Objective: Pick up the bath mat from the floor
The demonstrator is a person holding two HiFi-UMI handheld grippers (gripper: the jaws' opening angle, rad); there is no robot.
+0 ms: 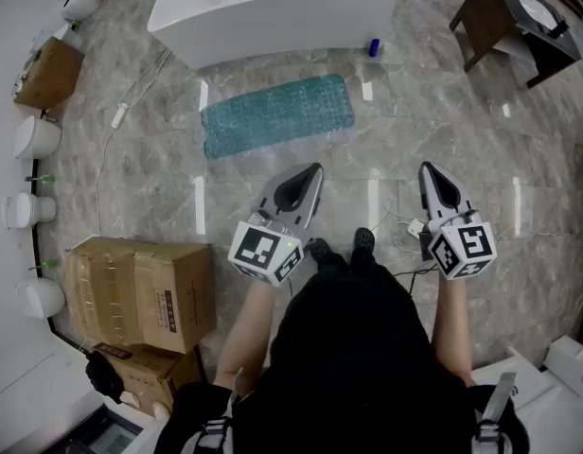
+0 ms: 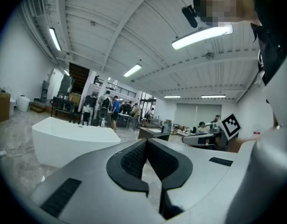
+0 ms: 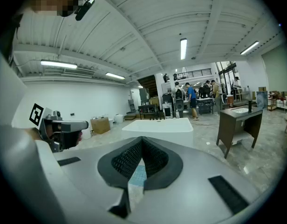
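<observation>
Bath mat point(image 1: 277, 114) on floor point(image 1: 443, 126); left gripper point(image 1: 316, 168), right gripper point(image 1: 427, 167) empty (jaws together)

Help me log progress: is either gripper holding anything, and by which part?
Nothing is held. The left gripper and right gripper are shut and empty; the bath mat lies untouched on the floor.
</observation>
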